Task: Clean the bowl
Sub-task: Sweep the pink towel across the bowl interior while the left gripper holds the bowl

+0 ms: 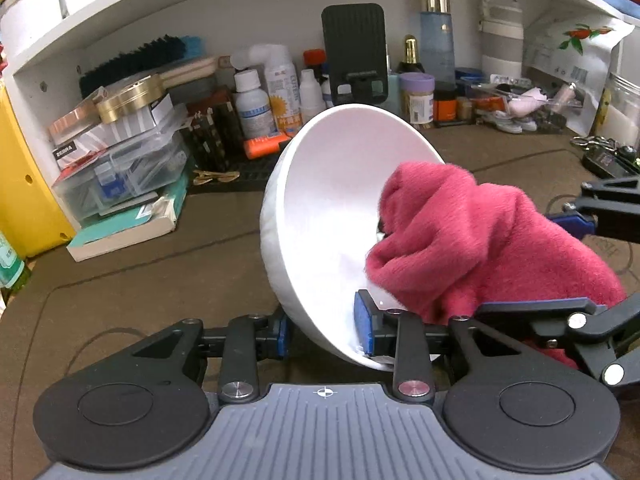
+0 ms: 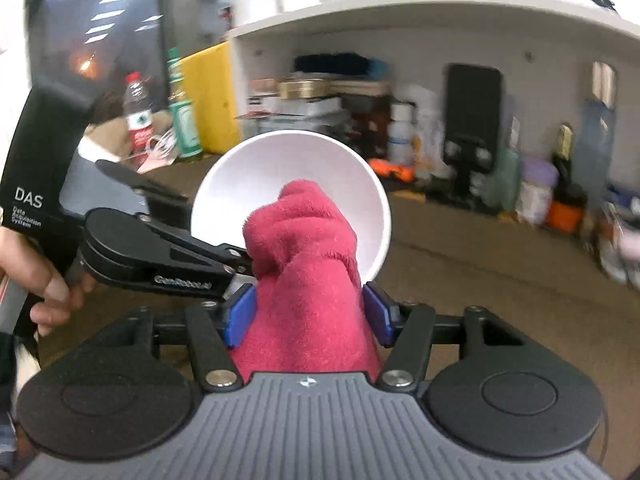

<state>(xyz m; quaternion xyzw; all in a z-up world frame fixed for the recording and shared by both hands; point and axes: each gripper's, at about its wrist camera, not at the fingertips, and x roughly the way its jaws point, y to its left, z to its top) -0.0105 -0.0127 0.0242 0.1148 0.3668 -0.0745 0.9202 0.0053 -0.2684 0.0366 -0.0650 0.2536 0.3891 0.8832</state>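
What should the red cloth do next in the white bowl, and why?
Probably sweep the cloth around the inside wall of the bowl. The right gripper pinches the cloth, whose bunched tip sits low inside, while the left gripper grips the rim, holding the bowl tilted. The upper inside looks uncovered.
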